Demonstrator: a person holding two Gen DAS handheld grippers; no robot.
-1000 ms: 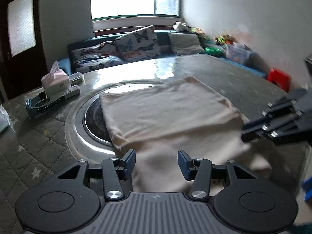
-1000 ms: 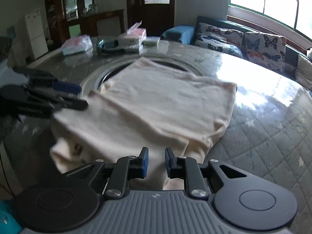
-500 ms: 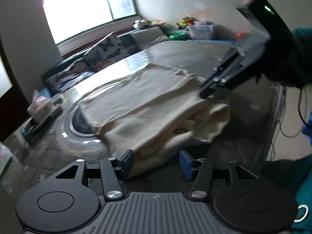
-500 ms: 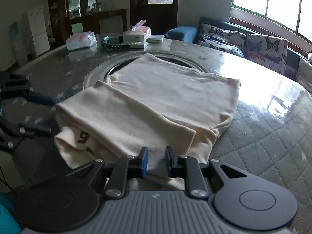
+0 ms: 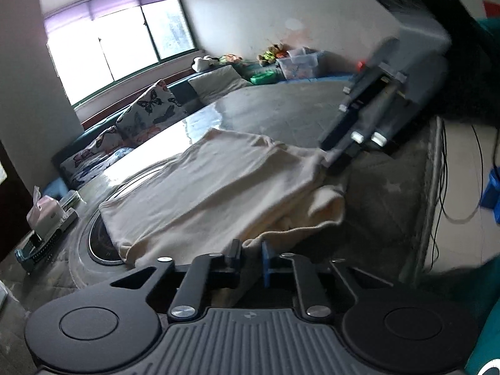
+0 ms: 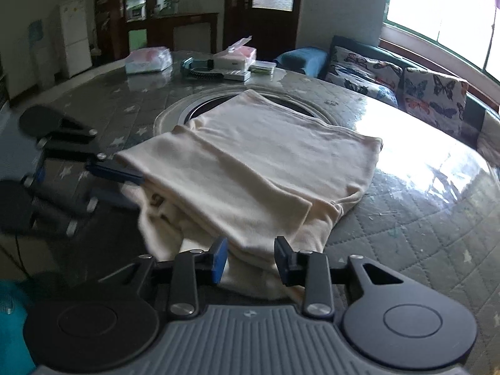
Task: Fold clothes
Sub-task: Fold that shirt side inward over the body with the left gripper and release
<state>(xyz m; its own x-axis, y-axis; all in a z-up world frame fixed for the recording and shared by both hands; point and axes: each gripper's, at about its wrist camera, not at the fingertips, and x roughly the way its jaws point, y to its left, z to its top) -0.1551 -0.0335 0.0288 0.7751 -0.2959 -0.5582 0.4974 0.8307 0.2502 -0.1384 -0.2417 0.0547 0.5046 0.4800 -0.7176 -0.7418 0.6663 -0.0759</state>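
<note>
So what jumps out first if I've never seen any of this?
A cream garment, partly folded, lies across the middle of a round glass-topped table. The left tool has just been closing and now pinches its near edge, while the right tool has just been opening, cloth loose between its fingers.

right gripper (image 5: 336, 156) motion-blurred, fingertips indistinct; cloth (image 6: 250, 168) lower layers hidden under the top fold; print (image 6: 153, 200) on it mostly covered, unreadable.
</note>
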